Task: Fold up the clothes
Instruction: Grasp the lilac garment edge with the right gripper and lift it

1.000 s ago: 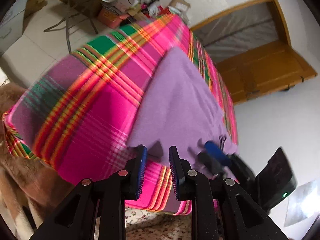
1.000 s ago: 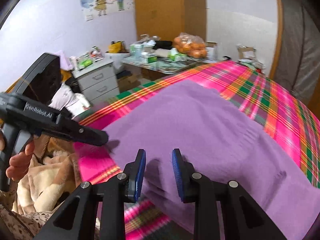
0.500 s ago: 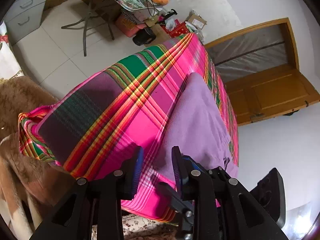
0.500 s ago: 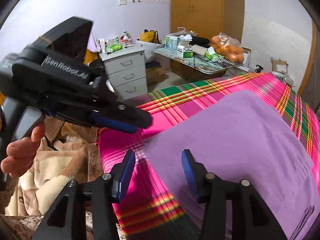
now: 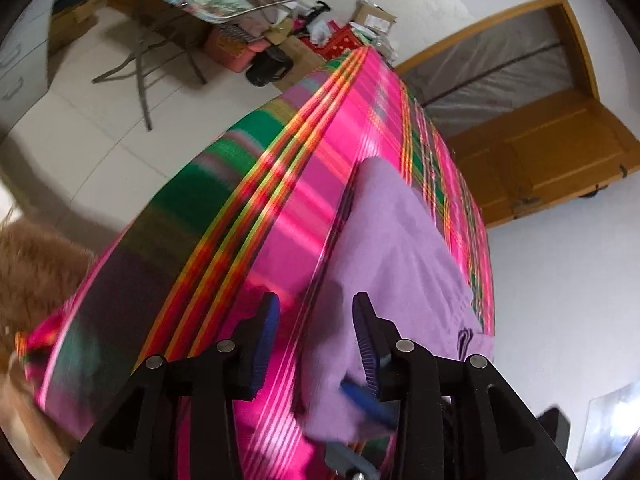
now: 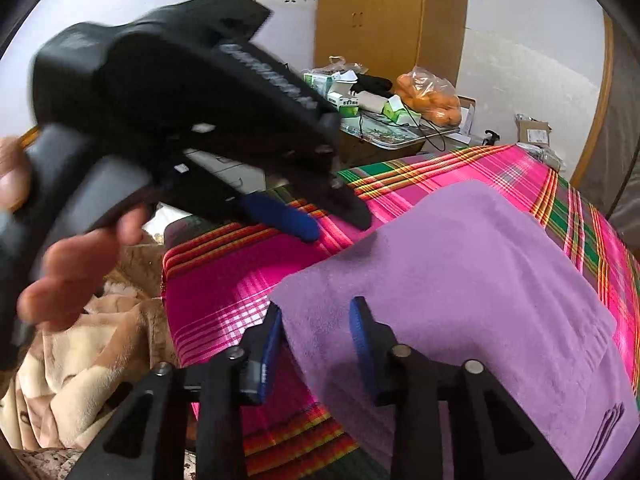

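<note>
Fingers (image 6: 362, 340) of both grippers parted, gripping nothing. Spread across: pink, green and yellow plaid cloth (image 6: 224, 296) covering the surface. Lying flat on it: folded purple fleece garment (image 6: 460, 272). Right gripper (image 6: 314, 344) straddling its near corner; left gripper (image 5: 314, 344) over its edge.

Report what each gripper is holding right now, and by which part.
Nothing is held. The left gripper and right gripper are both open over the near edge of the purple garment, which lies folded on the plaid cloth.

Purple garment (image 6: 472, 280) lies folded flat (stacked layers at one edge) on plaid cloth (image 6: 224, 292).
</note>
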`<state>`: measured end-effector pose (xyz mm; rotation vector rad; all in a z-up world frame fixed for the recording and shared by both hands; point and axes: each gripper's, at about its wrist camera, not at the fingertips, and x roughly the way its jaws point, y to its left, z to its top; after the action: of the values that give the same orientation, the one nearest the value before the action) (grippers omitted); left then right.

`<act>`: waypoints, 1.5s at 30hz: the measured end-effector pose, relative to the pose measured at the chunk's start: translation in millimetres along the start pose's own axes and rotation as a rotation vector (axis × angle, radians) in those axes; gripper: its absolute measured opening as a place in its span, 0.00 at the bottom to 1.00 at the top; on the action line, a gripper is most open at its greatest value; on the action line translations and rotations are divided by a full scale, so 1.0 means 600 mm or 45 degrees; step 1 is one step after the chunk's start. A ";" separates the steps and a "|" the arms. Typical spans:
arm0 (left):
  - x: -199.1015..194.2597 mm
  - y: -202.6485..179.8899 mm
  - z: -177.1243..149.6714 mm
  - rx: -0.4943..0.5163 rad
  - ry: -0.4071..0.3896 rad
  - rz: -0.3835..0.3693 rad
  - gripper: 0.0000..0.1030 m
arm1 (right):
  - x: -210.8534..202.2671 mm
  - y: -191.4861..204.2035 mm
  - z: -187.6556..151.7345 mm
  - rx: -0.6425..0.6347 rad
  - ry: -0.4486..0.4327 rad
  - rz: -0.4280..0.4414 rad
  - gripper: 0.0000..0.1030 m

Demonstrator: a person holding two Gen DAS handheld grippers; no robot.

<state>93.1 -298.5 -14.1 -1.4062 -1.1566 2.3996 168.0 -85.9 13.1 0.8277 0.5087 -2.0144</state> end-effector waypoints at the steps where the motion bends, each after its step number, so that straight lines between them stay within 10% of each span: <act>1: 0.007 -0.005 0.011 0.015 0.008 -0.009 0.38 | 0.000 -0.001 0.000 0.004 -0.002 0.000 0.25; 25: 0.139 -0.078 0.133 0.089 0.219 -0.155 0.38 | -0.005 -0.037 -0.009 0.075 -0.030 0.095 0.22; 31: 0.148 -0.081 0.133 0.103 0.219 -0.126 0.14 | -0.008 -0.044 -0.013 0.093 -0.037 0.113 0.19; 45: 0.113 -0.136 0.133 0.159 0.154 -0.097 0.13 | -0.074 -0.052 -0.013 0.110 -0.183 0.116 0.13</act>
<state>-28.6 -254.1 15.3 -1.4198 -0.9944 2.2585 161.9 -38.9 40.8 0.7381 0.2989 -2.0055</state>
